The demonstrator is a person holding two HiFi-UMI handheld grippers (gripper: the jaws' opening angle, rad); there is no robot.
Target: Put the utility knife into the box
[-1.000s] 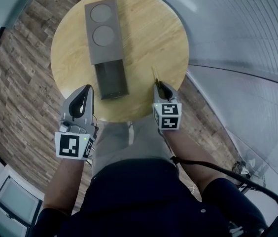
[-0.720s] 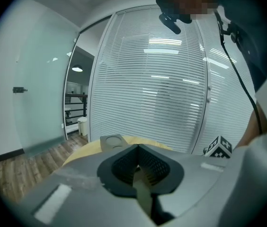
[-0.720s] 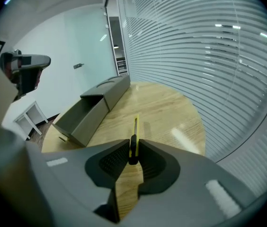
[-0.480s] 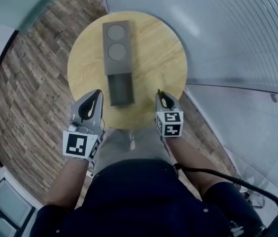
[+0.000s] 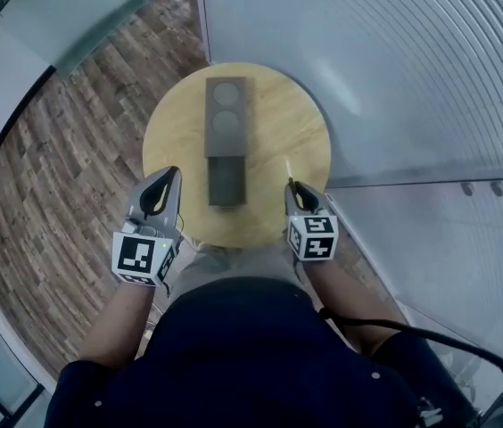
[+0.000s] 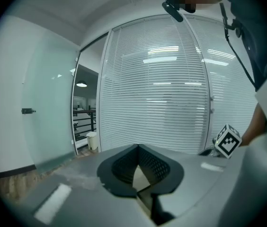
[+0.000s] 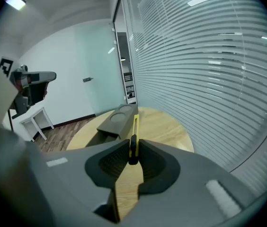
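Right gripper view, utility knife clamped in right gripper

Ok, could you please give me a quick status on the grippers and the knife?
Right gripper shut on utility knife. Left gripper shut, empty. Box open ahead, nothing between.

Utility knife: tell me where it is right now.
The utility knife is clamped in the right gripper, at the head view's right, over the round table's near edge, just right of the box.
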